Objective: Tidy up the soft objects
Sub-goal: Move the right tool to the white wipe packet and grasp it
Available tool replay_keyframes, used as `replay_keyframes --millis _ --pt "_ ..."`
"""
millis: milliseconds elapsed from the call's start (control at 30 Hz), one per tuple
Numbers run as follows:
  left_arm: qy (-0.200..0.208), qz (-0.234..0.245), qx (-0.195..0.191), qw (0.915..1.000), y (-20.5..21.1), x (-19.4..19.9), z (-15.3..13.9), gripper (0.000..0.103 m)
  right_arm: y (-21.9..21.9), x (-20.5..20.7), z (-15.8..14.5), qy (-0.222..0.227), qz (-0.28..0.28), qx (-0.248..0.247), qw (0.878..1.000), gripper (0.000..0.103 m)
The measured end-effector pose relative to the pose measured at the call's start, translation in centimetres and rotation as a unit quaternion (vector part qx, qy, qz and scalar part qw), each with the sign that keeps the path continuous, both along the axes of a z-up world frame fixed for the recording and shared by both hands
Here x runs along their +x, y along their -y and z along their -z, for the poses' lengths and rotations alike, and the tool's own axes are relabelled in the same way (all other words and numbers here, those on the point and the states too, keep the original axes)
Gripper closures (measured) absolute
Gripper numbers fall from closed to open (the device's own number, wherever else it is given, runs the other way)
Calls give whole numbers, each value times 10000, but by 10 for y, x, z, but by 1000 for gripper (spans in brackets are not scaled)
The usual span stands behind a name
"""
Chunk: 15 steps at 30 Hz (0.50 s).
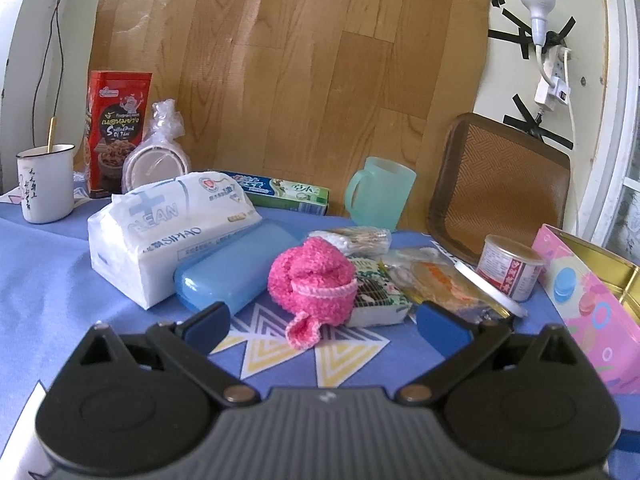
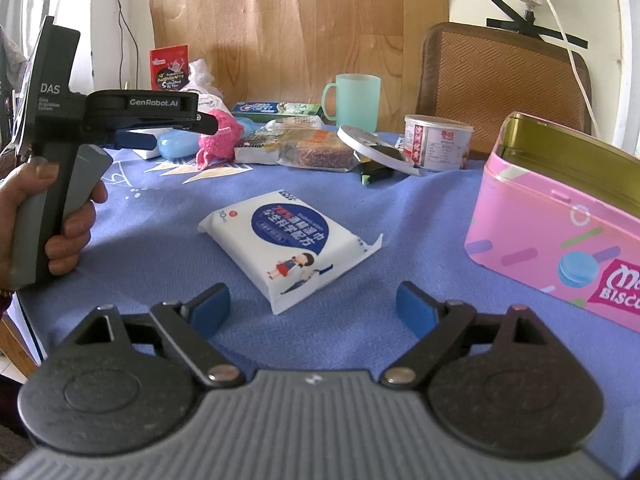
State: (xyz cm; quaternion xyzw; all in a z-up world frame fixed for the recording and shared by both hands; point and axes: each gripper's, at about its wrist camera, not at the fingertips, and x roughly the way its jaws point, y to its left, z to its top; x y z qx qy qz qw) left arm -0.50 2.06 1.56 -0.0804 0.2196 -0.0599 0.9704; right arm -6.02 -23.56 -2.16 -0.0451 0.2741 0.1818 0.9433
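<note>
A pink crocheted piece (image 1: 310, 278) lies on the blue tablecloth just beyond my left gripper (image 1: 324, 326), which is open with nothing between its blue pads. A large white tissue pack (image 1: 160, 228) sits to its left. In the right wrist view a small white wet-wipes pack (image 2: 290, 242) lies flat just ahead of my right gripper (image 2: 312, 314), open and apart from it. The open pink biscuit tin (image 2: 560, 232) stands to the right. The left gripper (image 2: 160, 126), held by a hand, shows at the left, with the pink crochet (image 2: 222, 136) by its fingers.
A blue plastic case (image 1: 232, 272), snack packets (image 1: 400, 284), a red-labelled cup (image 1: 510, 268) with its loose lid, a green mug (image 1: 378, 198), a toothpaste box (image 1: 292, 194), a white enamel mug (image 1: 46, 182) and a red snack box (image 1: 116, 132) crowd the table. A woven cushion (image 1: 500, 188) leans at the back.
</note>
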Motion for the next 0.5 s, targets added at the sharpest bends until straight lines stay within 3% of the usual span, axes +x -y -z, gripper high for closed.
replay_keyframes --millis 167,300,400,500 --pt "-115 117 -76 9998 -1 3 1 0 0 1 0 -5 2 -12 10000 9" --pt "-473 316 -298 9979 -5 3 2 0 -1 0 -1 -9 7 -44 10000 9" --pt "-636 671 -631 9937 -5 -8 2 0 0 0 -1 1 8 -35 10000 9" --pt "-755 1163 -635 9883 8 -16 -1 0 -2 1 -1 4 -16 -42 10000 9"
